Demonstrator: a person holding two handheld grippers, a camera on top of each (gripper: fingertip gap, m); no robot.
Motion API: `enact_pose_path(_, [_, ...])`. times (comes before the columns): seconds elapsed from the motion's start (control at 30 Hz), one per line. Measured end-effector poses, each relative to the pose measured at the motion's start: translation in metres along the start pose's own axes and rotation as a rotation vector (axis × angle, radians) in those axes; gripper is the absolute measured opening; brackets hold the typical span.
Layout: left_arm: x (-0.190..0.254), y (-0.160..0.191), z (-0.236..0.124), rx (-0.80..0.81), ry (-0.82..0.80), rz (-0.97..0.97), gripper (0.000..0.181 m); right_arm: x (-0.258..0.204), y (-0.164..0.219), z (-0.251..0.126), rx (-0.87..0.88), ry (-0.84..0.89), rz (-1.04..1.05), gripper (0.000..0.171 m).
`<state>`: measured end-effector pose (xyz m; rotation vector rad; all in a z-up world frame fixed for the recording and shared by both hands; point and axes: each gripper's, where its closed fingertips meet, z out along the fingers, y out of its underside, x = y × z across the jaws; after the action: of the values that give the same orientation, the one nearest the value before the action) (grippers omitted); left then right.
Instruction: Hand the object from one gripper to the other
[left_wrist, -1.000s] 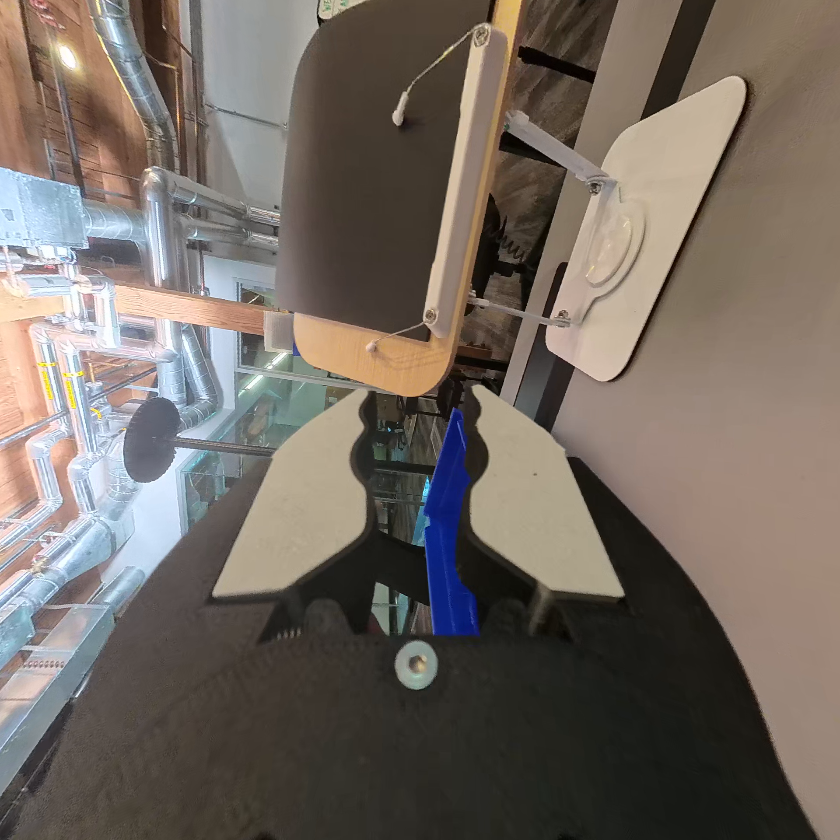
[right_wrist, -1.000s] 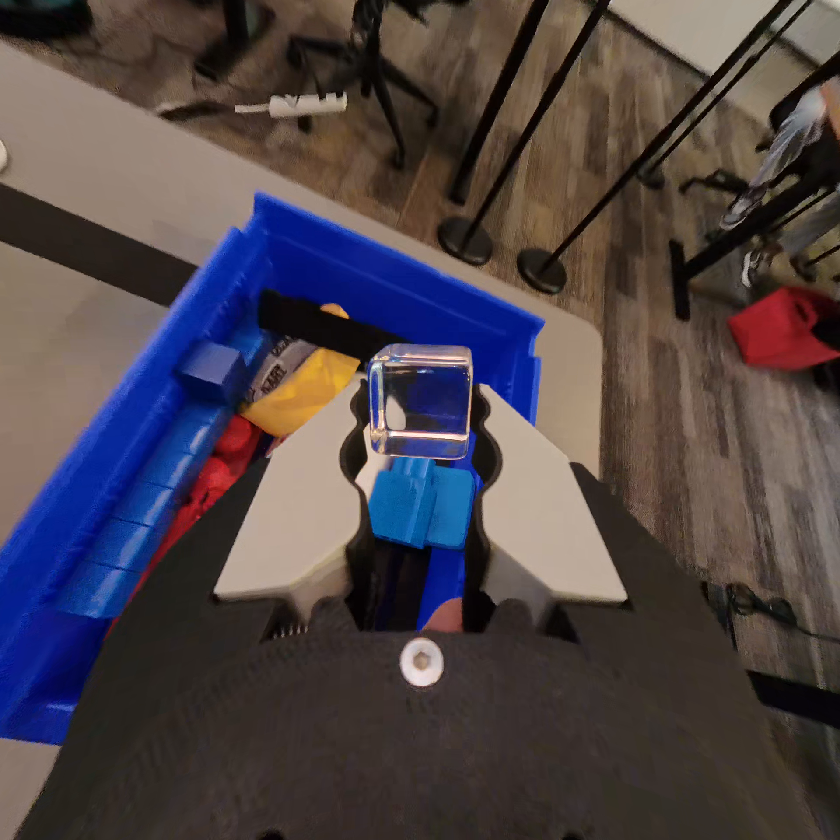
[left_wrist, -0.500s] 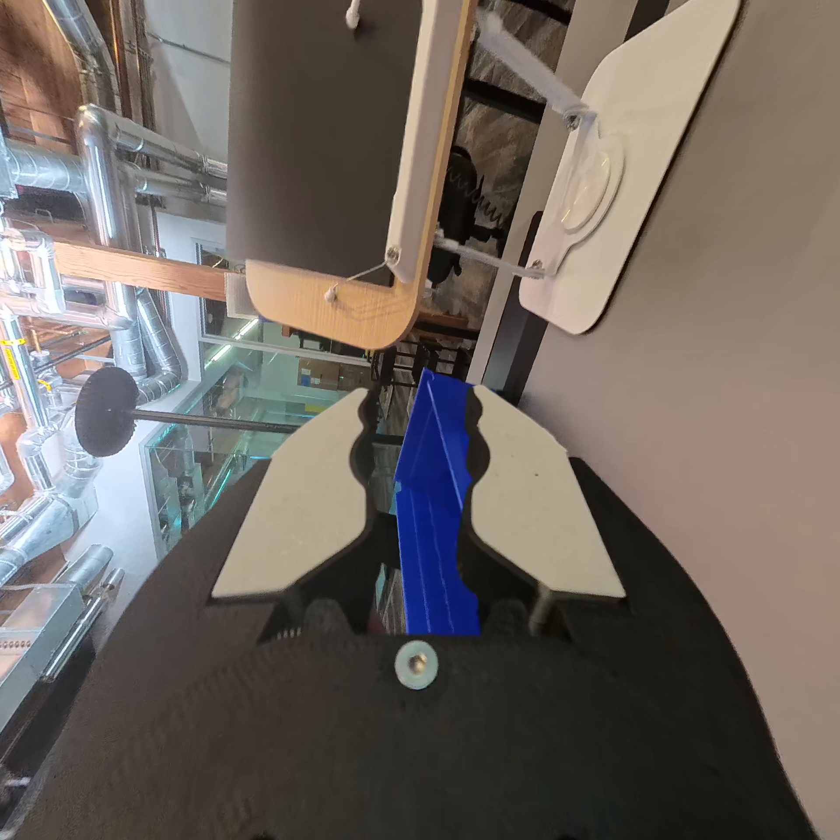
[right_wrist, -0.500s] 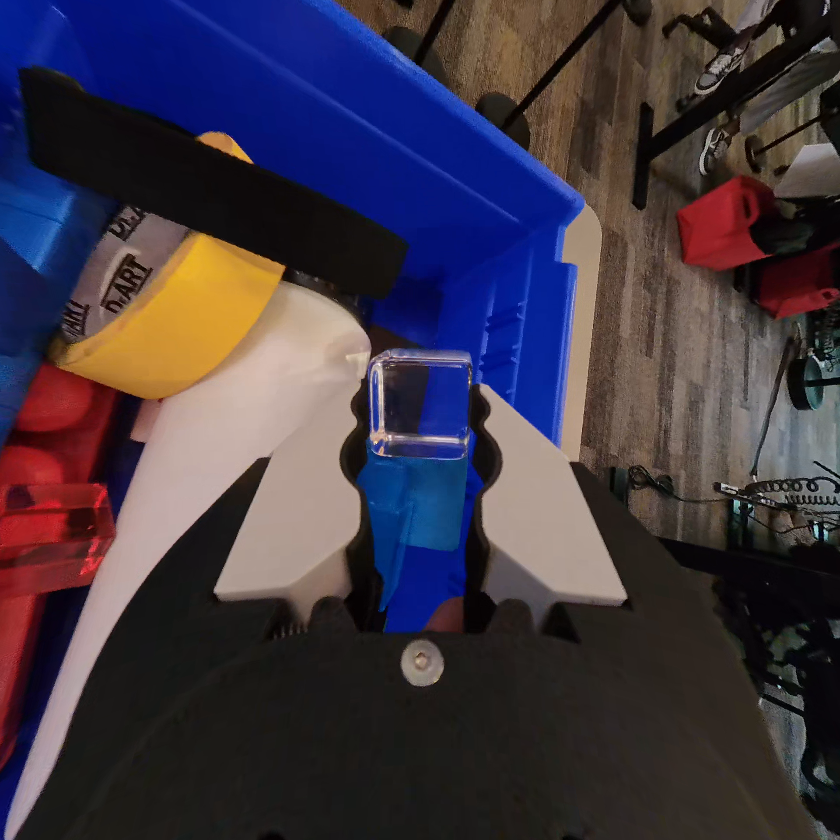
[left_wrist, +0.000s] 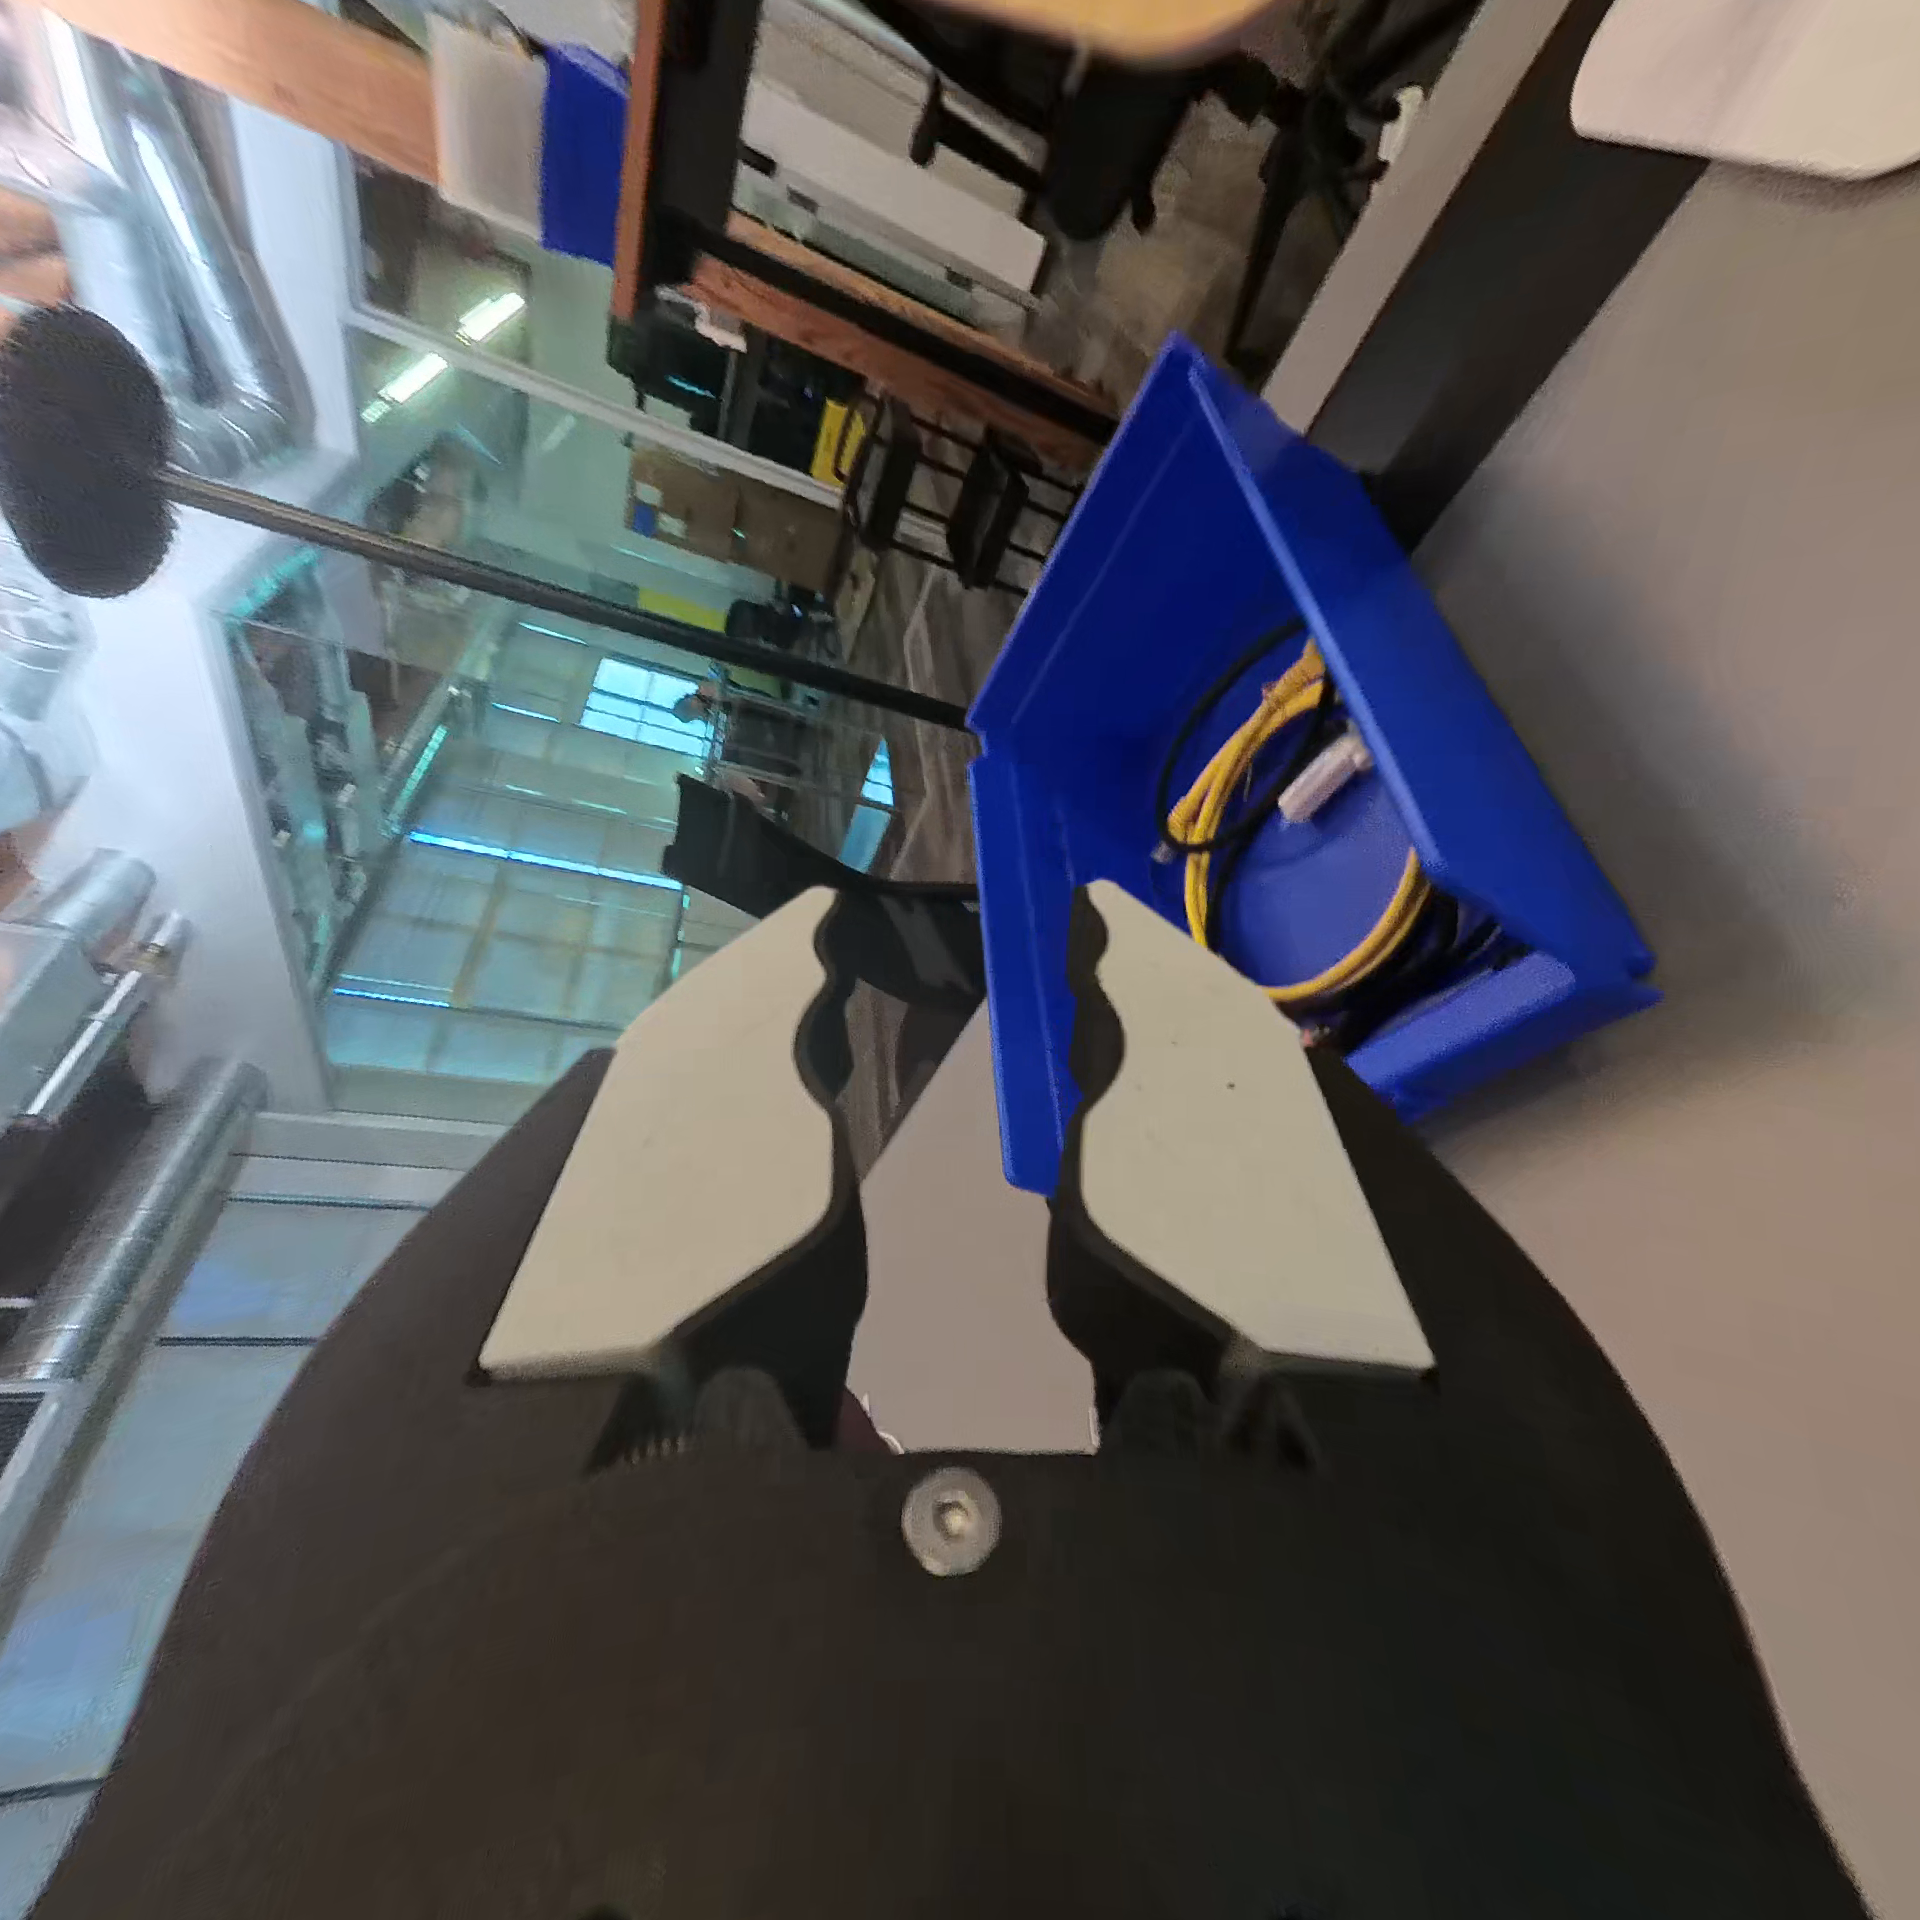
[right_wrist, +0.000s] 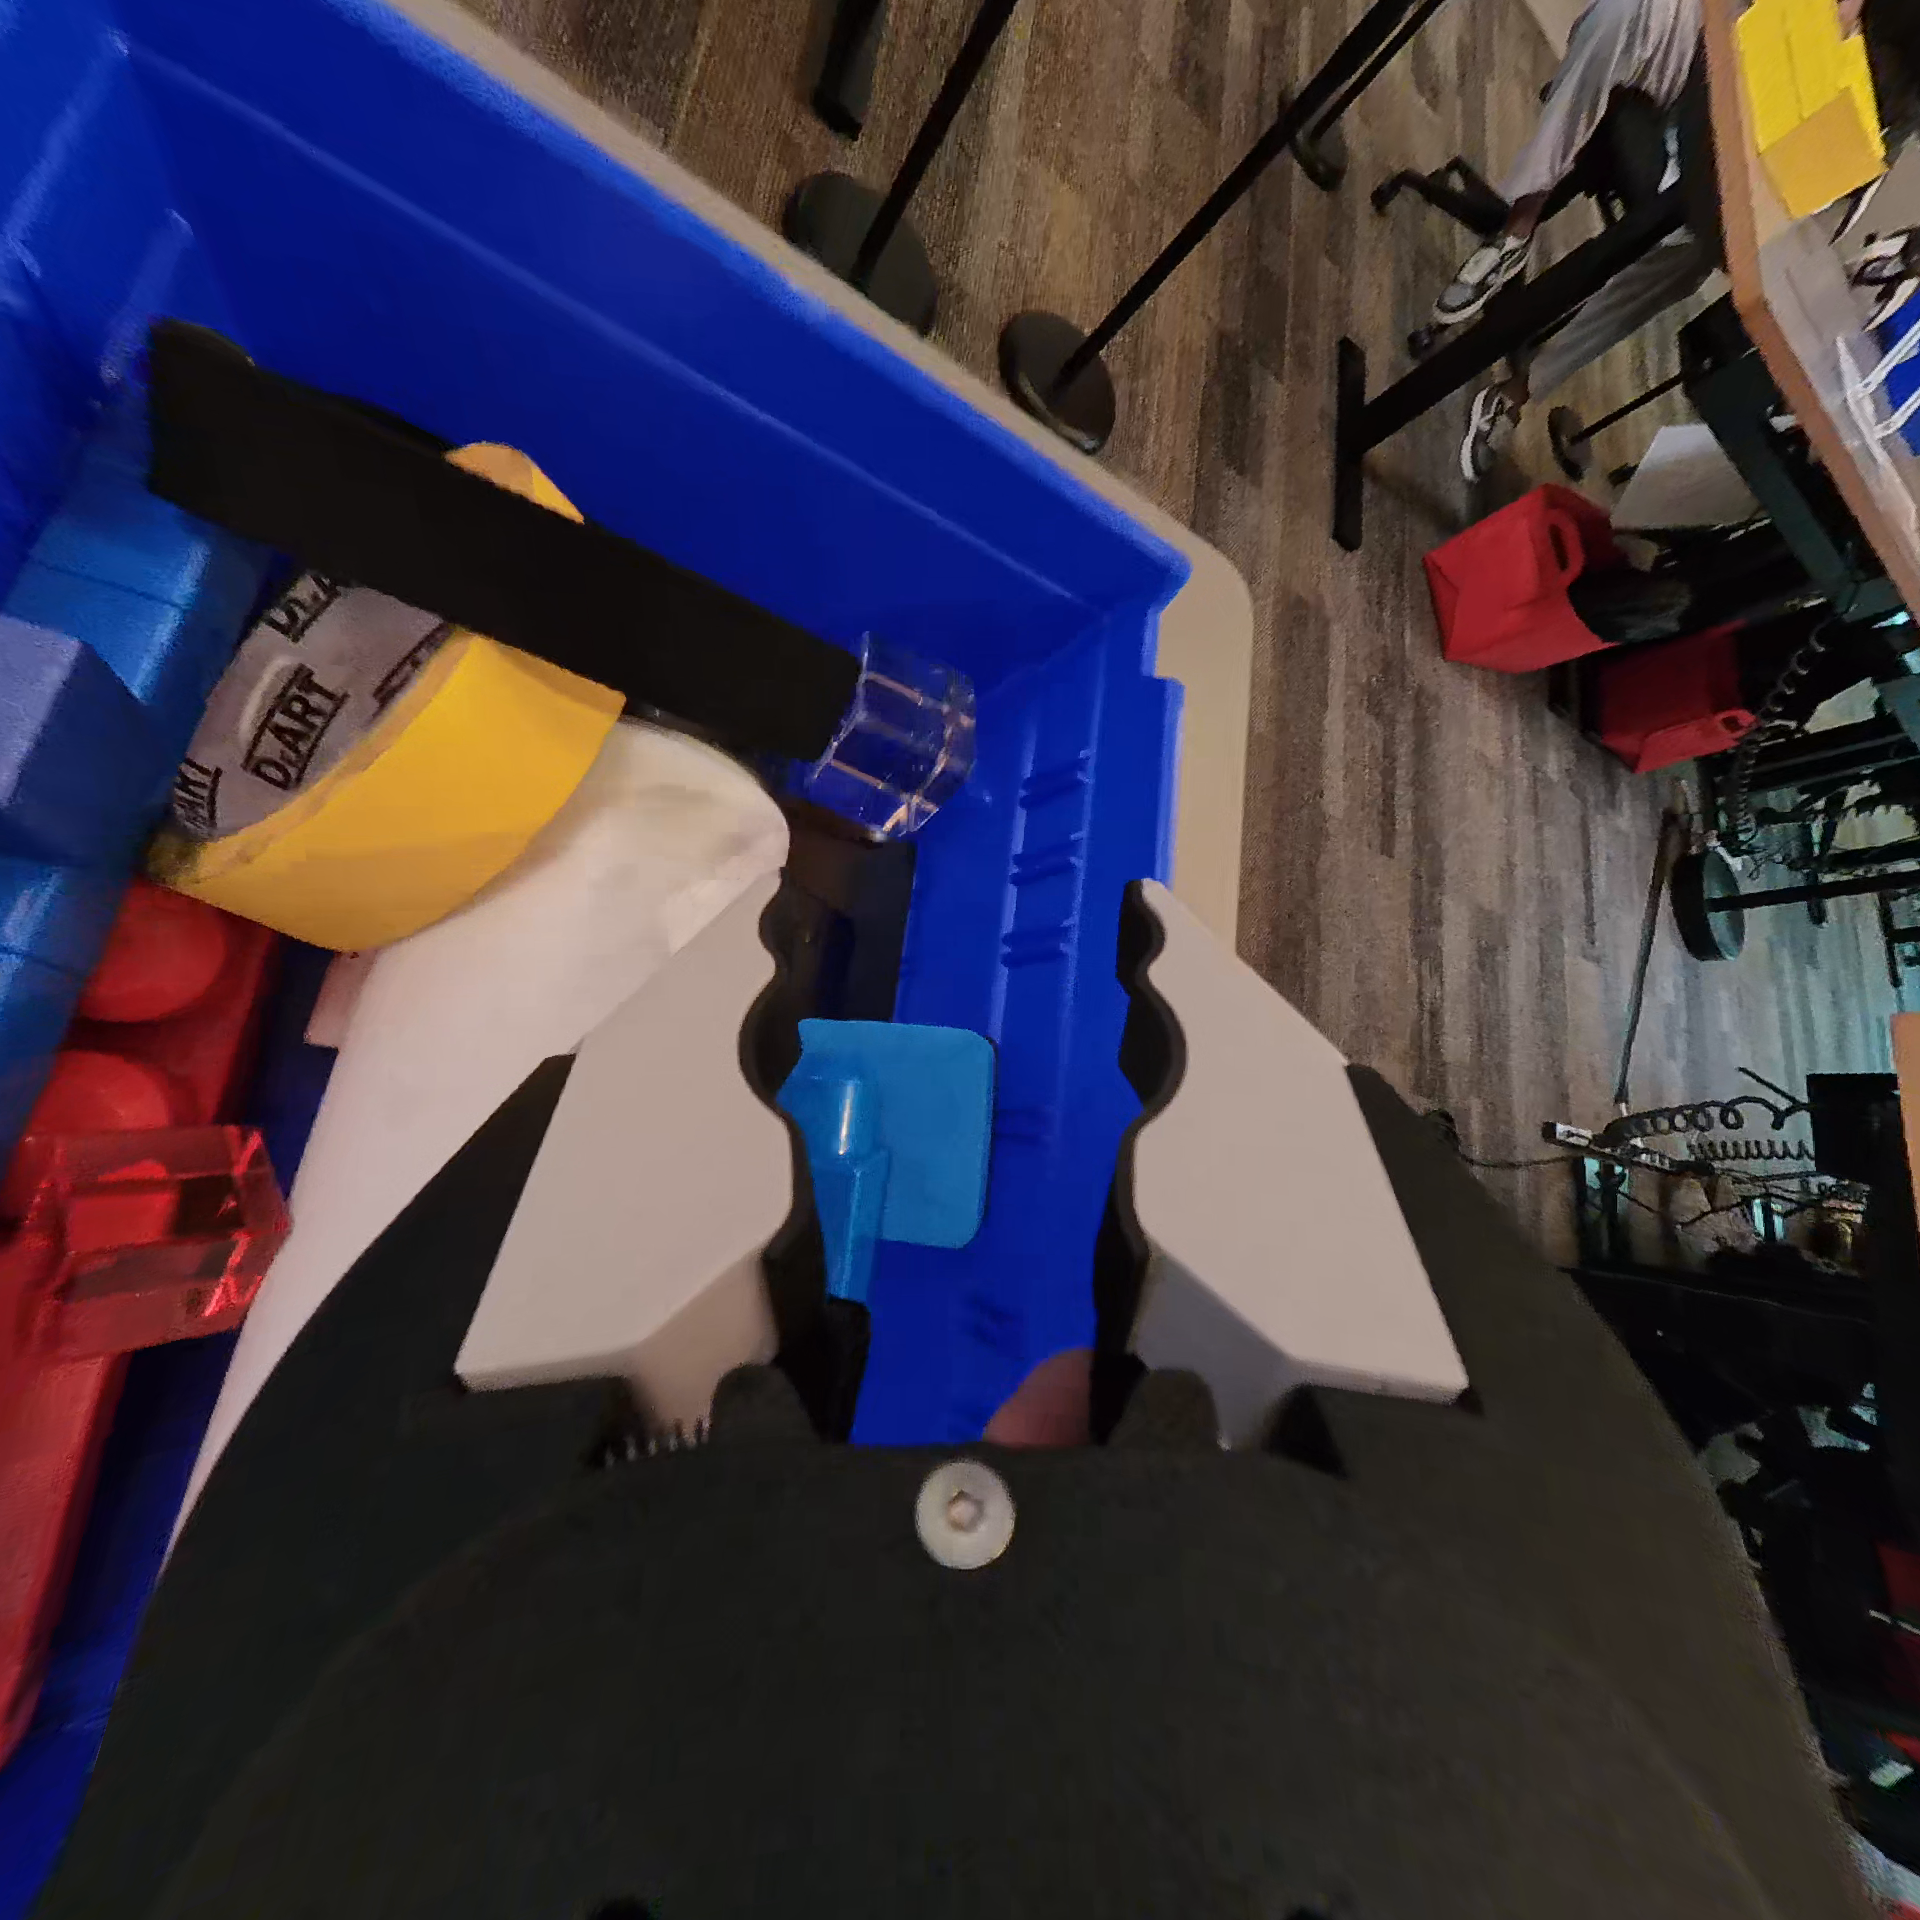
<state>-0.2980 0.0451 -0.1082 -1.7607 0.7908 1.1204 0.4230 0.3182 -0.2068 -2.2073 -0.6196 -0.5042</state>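
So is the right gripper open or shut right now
Open. The right gripper has its jaws spread with nothing between them; the clear cube lies in the blue bin, beyond the fingertips.

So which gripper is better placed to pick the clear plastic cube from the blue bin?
The right gripper: open, directly over the blue bin, with the clear plastic cube just ahead. The left gripper sees a different bin.
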Motion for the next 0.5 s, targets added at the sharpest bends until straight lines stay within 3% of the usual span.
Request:
enact_pose_path(0.2, [0.01,0.035,0.036,-0.097,0.115,0.011,0.039,0.009,-0.033,-0.032,0.111,0.073,-0.042,0.053])
enact_pose_path(0.5, [0.051,0.062,0.074,-0.216,0.55,0.108,0.025,-0.006,-0.078,-0.067,0.249,0.106,-0.125,0.046])
